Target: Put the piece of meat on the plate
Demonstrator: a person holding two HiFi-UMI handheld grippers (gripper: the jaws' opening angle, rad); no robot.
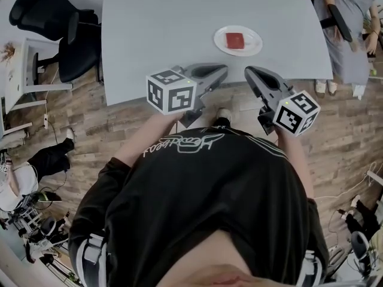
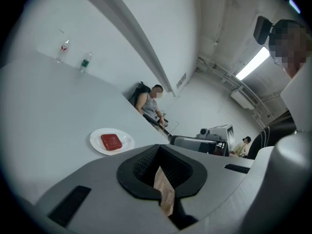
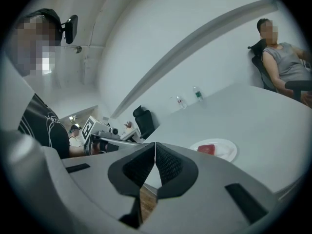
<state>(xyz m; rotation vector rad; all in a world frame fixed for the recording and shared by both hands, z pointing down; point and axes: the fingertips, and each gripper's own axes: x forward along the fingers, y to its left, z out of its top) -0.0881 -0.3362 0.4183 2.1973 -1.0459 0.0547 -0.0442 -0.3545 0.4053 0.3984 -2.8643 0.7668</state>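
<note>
A red piece of meat [image 1: 235, 40] lies on a small white plate [image 1: 250, 48] on the grey table [image 1: 179, 23], right of its middle. My left gripper [image 1: 224, 69] hangs over the table's near edge, short of the plate and to its left, jaws shut with nothing between them. My right gripper [image 1: 249, 72] is beside it, also shut and empty. In the left gripper view, the meat [image 2: 111, 141] and plate [image 2: 126, 139] lie ahead and left of the shut left gripper [image 2: 158, 147]. In the right gripper view, the meat [image 3: 206, 149] and plate [image 3: 228, 151] lie ahead and right of the right gripper [image 3: 155, 144].
Black office chairs [image 1: 66, 28] stand off the table's left side by a white shelf [image 1: 24, 70]. A person [image 1: 350, 28] stands at the table's far right corner. Two bottles [image 2: 62, 50] stand at the table's far end, where another person [image 2: 151, 104] sits.
</note>
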